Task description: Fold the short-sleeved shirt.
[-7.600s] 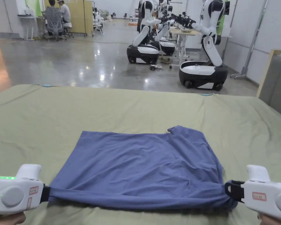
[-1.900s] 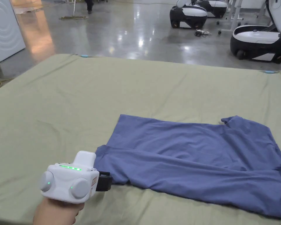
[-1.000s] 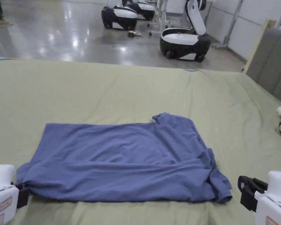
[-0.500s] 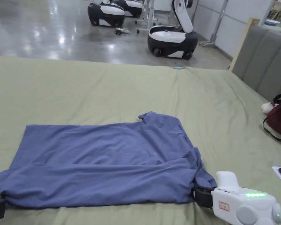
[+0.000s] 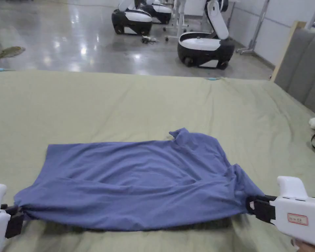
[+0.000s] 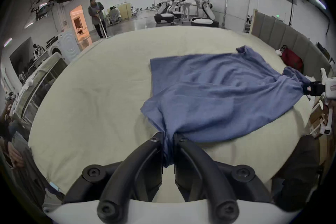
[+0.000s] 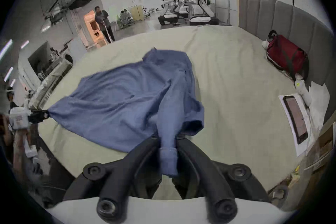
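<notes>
Now both near corners of the shirt are lifted off the green sheet: left gripper clamps it at 8 o'clock, right gripper at 4 o'clock. Labels unreadable. Red bag lies at 2 o'clock, wheeled robot at 12.

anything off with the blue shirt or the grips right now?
Both grips look sound: the left gripper and right gripper each pinch a near corner of the blue short-sleeved shirt. The oddity is the far right corner, which sticks up crumpled instead of lying flat on the green sheet.
</notes>
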Available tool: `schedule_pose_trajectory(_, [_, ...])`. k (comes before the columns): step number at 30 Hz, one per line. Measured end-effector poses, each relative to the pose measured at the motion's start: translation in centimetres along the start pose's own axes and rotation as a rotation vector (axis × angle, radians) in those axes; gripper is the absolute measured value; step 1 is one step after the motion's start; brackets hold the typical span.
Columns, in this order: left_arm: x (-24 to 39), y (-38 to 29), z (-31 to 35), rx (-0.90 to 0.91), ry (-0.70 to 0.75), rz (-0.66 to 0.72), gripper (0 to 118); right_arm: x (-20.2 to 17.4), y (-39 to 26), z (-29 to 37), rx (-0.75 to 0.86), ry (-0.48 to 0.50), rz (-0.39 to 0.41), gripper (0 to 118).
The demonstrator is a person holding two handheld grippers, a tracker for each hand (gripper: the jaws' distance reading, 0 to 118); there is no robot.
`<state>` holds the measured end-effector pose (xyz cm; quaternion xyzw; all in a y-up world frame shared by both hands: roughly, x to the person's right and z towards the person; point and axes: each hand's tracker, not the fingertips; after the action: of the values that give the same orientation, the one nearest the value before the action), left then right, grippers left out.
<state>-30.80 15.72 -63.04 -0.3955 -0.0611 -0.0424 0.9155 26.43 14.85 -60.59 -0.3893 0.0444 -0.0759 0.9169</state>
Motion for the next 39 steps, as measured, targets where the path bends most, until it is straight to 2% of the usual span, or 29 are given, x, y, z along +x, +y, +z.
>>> schedule_pose_trajectory(9, [-0.4, -2.3, 5.6, 0.010, -0.028, 0.007, 9, 0.8, -2.5, 4.5, -0.047, 0.003, 0.061, 12])
schedule_pose_trajectory(15, [-0.6, -6.6, 1.9, -0.081, -0.027, 0.060, 9, 1.6, -7.3, 1.0, -0.109, 0.013, 0.031, 12])
schedule_pose_trajectory(16, [-0.7, -7.0, 1.6, -0.072, -0.032, 0.093, 9, 1.0, -7.3, 0.9, -0.104, 0.019, 0.010, 17])
schedule_pose_trajectory(17, [-1.2, -7.4, 1.3, -0.051, -0.033, 0.109, 9, 1.2, -7.7, 0.8, -0.092, 0.004, -0.019, 32])
schedule_pose_trajectory(18, [-1.2, -7.6, 2.0, -0.034, -0.029, 0.123, 18, 1.2, -7.8, 1.2, -0.069, -0.014, -0.039, 55])
schedule_pose_trajectory(19, [-1.0, -7.8, 3.0, -0.013, -0.004, 0.116, 66, 1.0, -7.8, 1.9, -0.043, -0.040, -0.045, 81])
schedule_pose_trajectory(20, [-0.5, -7.9, 4.2, 0.026, 0.061, 0.074, 110, 0.4, -7.6, 3.8, 0.017, -0.066, -0.027, 85])
schedule_pose_trajectory(21, [-0.2, -8.0, 4.9, 0.049, 0.113, 0.052, 118, -1.1, -7.2, 5.6, 0.111, -0.076, -0.015, 85])
schedule_pose_trajectory(24, [1.8, -7.8, 7.0, 0.266, 0.082, 0.100, 116, -6.7, -5.9, 9.4, 0.426, -0.019, 0.039, 85])
schedule_pose_trajectory(26, [3.6, -6.7, 9.0, 0.467, 0.032, 0.122, 117, -10.4, -5.7, 10.7, 0.602, -0.039, 0.075, 85])
schedule_pose_trajectory(28, [4.8, -5.5, 9.3, 0.535, 0.042, 0.132, 113, -13.1, -5.5, 10.8, 0.679, -0.083, 0.106, 82])
schedule_pose_trajectory(29, [5.1, -5.3, 9.6, 0.556, 0.048, 0.125, 101, -13.8, -5.5, 10.8, 0.695, -0.086, 0.117, 70])
schedule_pose_trajectory(30, [5.2, -5.2, 9.6, 0.586, 0.052, 0.109, 75, -14.5, -5.6, 10.7, 0.713, -0.079, 0.123, 46])
schedule_pose_trajectory(31, [5.0, -5.1, 9.5, 0.586, 0.050, 0.090, 26, -14.8, -5.6, 10.5, 0.701, -0.053, 0.117, 15])
schedule_pose_trajectory(32, [4.9, -4.9, 9.2, 0.573, 0.059, 0.082, 5, -14.9, -5.5, 10.2, 0.695, -0.053, 0.111, 10])
schedule_pose_trajectory(34, [6.0, -4.4, 9.7, 0.559, 0.086, 0.046, 5, -15.6, -5.5, 10.0, 0.692, -0.057, 0.120, 10])
schedule_pose_trajectory(36, [5.5, -4.0, 9.2, 0.533, 0.039, 0.030, 5, -15.5, -5.4, 9.9, 0.677, -0.014, 0.134, 8])
schedule_pose_trajectory(39, [5.5, -2.9, 8.2, 0.509, 0.048, 0.018, 5, -15.8, -5.5, 9.4, 0.653, -0.029, 0.155, 6])
